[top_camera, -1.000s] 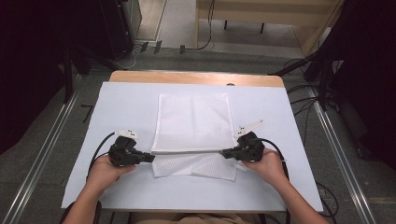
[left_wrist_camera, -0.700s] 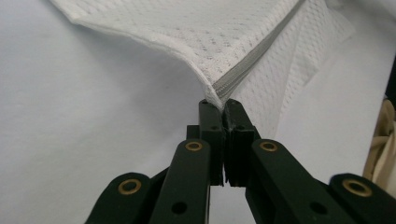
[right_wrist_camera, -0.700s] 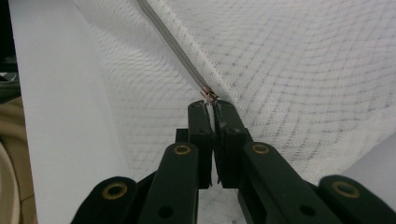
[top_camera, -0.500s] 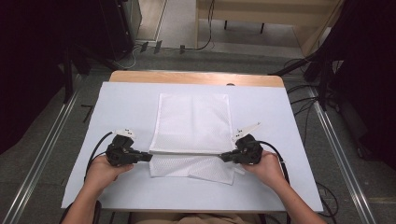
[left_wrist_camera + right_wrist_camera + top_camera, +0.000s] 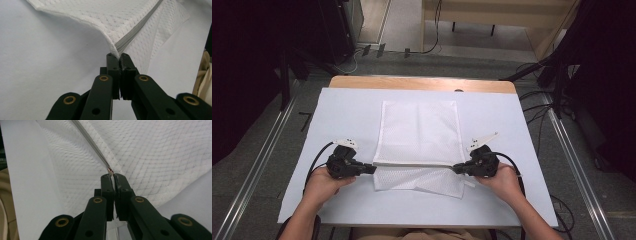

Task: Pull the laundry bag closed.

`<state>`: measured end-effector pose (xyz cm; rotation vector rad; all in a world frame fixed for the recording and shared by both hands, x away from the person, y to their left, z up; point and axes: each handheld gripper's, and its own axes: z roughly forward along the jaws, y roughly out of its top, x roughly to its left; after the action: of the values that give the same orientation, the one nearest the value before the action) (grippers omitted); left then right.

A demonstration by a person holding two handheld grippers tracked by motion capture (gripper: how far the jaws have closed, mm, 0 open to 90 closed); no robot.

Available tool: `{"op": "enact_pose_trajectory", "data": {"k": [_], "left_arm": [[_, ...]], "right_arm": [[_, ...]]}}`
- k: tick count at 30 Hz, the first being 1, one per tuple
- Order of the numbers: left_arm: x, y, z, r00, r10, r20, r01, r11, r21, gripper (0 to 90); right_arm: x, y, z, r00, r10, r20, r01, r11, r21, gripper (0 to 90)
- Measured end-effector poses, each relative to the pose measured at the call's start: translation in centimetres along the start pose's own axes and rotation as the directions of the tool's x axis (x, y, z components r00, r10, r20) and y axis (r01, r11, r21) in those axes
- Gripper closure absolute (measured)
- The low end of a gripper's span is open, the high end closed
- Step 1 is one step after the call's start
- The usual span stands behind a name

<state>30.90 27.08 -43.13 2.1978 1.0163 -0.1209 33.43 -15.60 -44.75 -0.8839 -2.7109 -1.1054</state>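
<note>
A white mesh bag lies flat in the middle of the white-covered table, folded so that its grey zipper edge runs across above a lower layer. My left gripper is shut on the left end of that zipper edge, with the mesh corner pinched between the jaw tips in the left gripper view. My right gripper is shut on the right end, the zipper's end clamped in the right gripper view. The edge is held taut between them, just above the table.
The table's wooden far edge shows beyond the white cover. Metal rails run along the floor on both sides, with cables at the right. Bare white cover lies on either side of the bag and in front of it.
Both hands have drifted very slightly toward the table's near edge, taking the zipper edge along. Both grips are unchanged.
</note>
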Motion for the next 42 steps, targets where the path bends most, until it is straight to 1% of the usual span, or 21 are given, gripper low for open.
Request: {"op": "enact_pose_trajectory", "data": {"k": [3, 4, 5, 6, 8, 11, 13, 16, 19, 22, 25, 26, 27, 31, 33, 35, 36, 37, 38, 40, 42], "left_arm": [[0.2, 0.0, -0.2, 0.9999, -0.012, -0.002, 0.012, 0.9999, -0.01, 89.2], [0.5, 0.0, -0.1, 0.9988, -0.03, 0.038, 0.03, 0.9996, 0.002, 89.1], [0.6, -0.1, 0.1, 0.9968, -0.049, 0.063, 0.048, 0.9987, 0.019, 88.9], [0.8, -0.2, 0.4, 0.9955, -0.073, 0.061, 0.07, 0.9962, 0.052, 88.5], [0.7, -0.2, 0.7, 0.9963, -0.067, 0.054, 0.063, 0.9954, 0.072, 88.1], [0.6, -0.2, 0.5, 0.9988, -0.034, 0.035, 0.032, 0.9984, 0.045, 87.4], [0.8, -0.3, 0.1, 0.9986, -0.039, 0.035, 0.038, 0.9989, 0.027, 86.9], [0.9, -0.3, -0.1, 0.9978, -0.055, 0.038, 0.054, 0.9984, 0.015, 87.7], [0.8, -0.3, -0.1, 0.9982, -0.052, 0.029, 0.052, 0.9985, 0.021, 88.6], [1.0, -0.3, -0.2, 0.9976, -0.062, 0.031, 0.062, 0.998, 0.016, 89.2], [0.7, -0.2, -0.1, 0.9989, -0.045, 0.013, 0.045, 0.9986, 0.028, 89.4], [0.7, -0.2, 0.0, 0.999, -0.045, -0.003, 0.046, 0.9985, 0.029, 89.4], [0.7, -0.2, 0.1, 0.9985, -0.055, 0.003, 0.055, 0.9981, 0.027, 89.4], [0.4, -0.1, 0.1, 0.9998, -0.022, 0.005, 0.021, 0.9994, 0.026, 89.4], [0.6, -0.1, 0.2, 0.9991, -0.04, 0.017, 0.039, 0.999, 0.023, 89.2], [0.8, -0.3, 0.4, 0.998, -0.047, 0.042, 0.045, 0.9982, 0.04, 86.6], [0.9, -0.3, 0.4, 0.9987, -0.043, 0.025, 0.042, 0.9981, 0.046, 79.2], [0.8, -0.3, 0.4, 0.9995, -0.029, 0.014, 0.029, 0.9989, 0.036, 71.2], [0.7, -0.3, 0.2, 0.9999, -0.011, 0.012, 0.01, 0.9998, 0.018, 67.4], [0.5, -0.2, 0.0, 0.9996, 0.028, 0.005, -0.028, 0.9994, -0.019, 59.4], [0.2, -0.1, -0.1, 0.9986, 0.052, -0.01, -0.052, 0.9979, -0.038, 56.3]], "right_arm": [[0.0, 0.0, 0.0, 0.9998, 0.008, -0.02, -0.008, 1.0, 0.001, 88.4], [0.0, 0.0, 0.0, 0.9995, 0.011, -0.031, -0.011, 1.0, 0.006, 88.3], [-0.1, 0.0, 0.2, 0.9985, 0.04, -0.036, -0.04, 0.999, 0.013, 88.3], [-0.2, 0.0, 0.3, 0.9976, 0.054, -0.043, -0.054, 0.998, 0.009, 88.2], [-0.4, 0.1, 0.9, 0.9905, 0.119, -0.068, -0.119, 0.993, 0.012, 88.2], [-0.2, 0.3, 1.9, 0.9921, 0.111, -0.059, -0.108, 0.993, 0.041, 88.1], [0.0, 0.3, 2.0, 0.9948, 0.089, -0.049, -0.087, 0.995, 0.041, 88.0], [-0.2, 0.1, 2.0, 0.9952, 0.085, -0.048, -0.083, 0.996, 0.039, 88.0], [-0.1, 0.1, 2.0, 0.9967, 0.07, -0.042, -0.068, 0.996, 0.05, 88.2], [-0.1, -0.1, 1.7, 0.9968, 0.051, -0.062, -0.048, 0.997, 0.052, 88.4], [0.0, -0.1, 1.3, 0.9971, 0.045, -0.062, -0.042, 0.998, 0.052, 88.5], [0.1, -0.1, 1.1, 0.998, 0.038, -0.05, -0.036, 0.998, 0.05, 88.5], [0.0, -0.2, 0.9, 0.9977, 0.037, -0.056, -0.034, 0.998, 0.048, 88.5], [-0.2, -0.5, 0.5, 0.9981, 0.037, -0.049, -0.035, 0.999, 0.036, 88.4], [-0.1, -0.5, 0.5, 0.998, 0.04, -0.049, -0.038, 0.999, 0.036, 88.3], [-0.1, -0.4, 0.7, 0.9963, 0.048, -0.072, -0.044, 0.998, 0.048, 87.4], [-0.2, -0.5, 0.7, 0.9951, 0.057, -0.081, -0.052, 0.997, 0.052, 84.4], [-0.2, -0.4, 0.7, 0.9959, 0.054, -0.072, -0.051, 0.998, 0.045, 70.8], [-0.3, -0.3, 0.7, 0.9952, 0.05, -0.084, -0.048, 0.998, 0.027, 64.5], [-0.2, -0.3, 0.4, 0.9965, 0.038, -0.074, -0.038, 0.999, -0.006, 63.2], [-0.2, -0.3, 0.1, 0.9982, 0.035, -0.048, -0.036, 0.999, -0.025, 61.0]]}}
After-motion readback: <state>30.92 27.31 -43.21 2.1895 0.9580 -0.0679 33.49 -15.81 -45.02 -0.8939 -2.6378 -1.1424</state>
